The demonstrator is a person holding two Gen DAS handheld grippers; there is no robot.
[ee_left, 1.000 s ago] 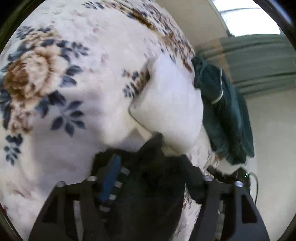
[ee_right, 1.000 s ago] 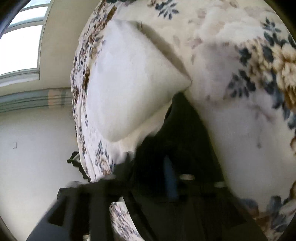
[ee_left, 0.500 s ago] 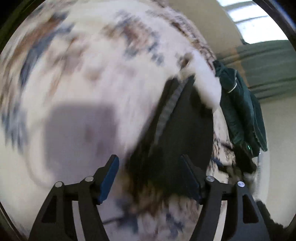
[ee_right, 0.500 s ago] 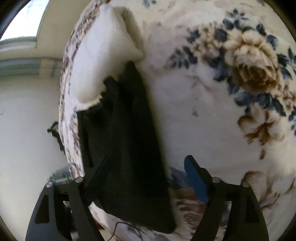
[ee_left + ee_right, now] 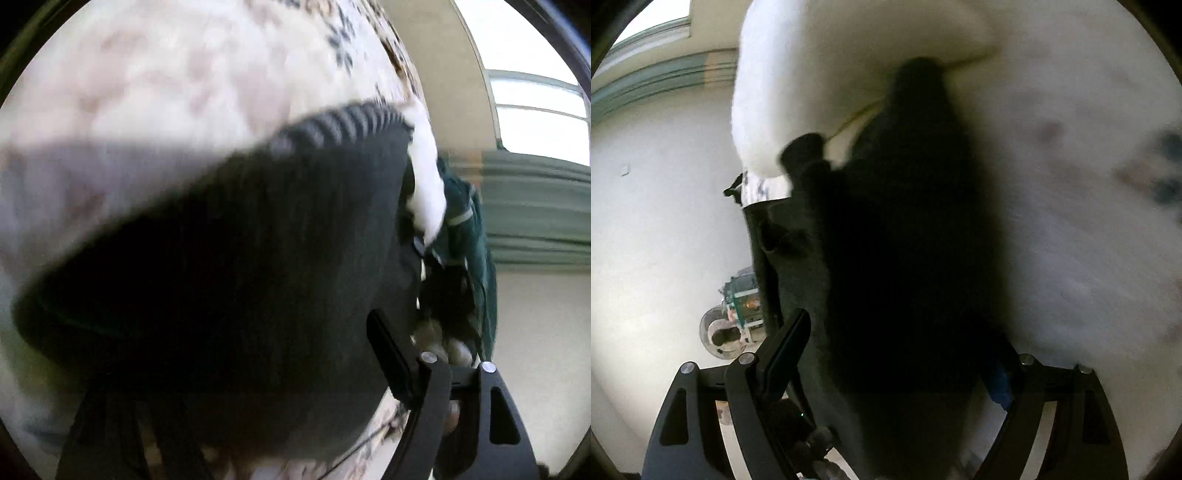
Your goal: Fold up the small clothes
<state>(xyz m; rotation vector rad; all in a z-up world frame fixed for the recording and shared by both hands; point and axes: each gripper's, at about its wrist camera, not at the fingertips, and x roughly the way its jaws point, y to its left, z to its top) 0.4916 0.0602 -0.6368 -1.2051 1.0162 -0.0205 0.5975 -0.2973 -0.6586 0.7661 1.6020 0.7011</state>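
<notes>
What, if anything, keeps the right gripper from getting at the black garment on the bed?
Probably nothing, so yes. The right gripper has jaws that have just been opening and stand wide, with the black garment already between them on the floral bedspread. Nothing else lies in the way.

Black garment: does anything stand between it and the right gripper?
Nothing visible does. The black garment on the floral bedcover already lies between the fingers of the right gripper, whose jaws have just been opening; the white pillow lies beyond it.
</notes>
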